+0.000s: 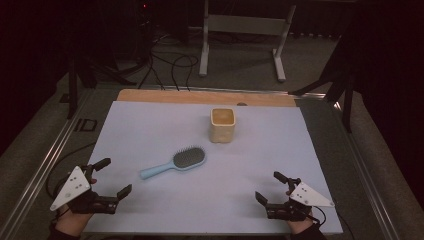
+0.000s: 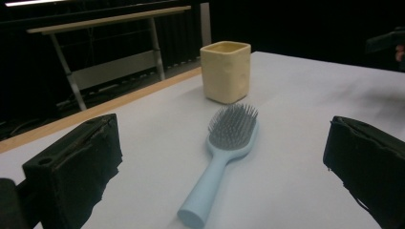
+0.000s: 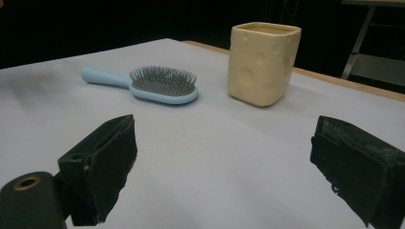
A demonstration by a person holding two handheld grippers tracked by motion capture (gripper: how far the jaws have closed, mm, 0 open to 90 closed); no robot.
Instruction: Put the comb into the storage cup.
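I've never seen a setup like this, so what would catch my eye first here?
Probably the pale blue hairbrush lying bristles up in the middle of the white table, with a square cream cup standing just behind it. Then the two black claws at the near edge, the left claw and right claw, both open and holding nothing.

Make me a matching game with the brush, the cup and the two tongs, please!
Things:
1. hairbrush
2. cup
3. left tongs
4. right tongs

Clues:
A. yellow, standing upright
B. open, at the near right of the table
C. light blue, lying bristles up
D. open, at the near left of the table

Pairs: 1-C, 2-A, 3-D, 4-B
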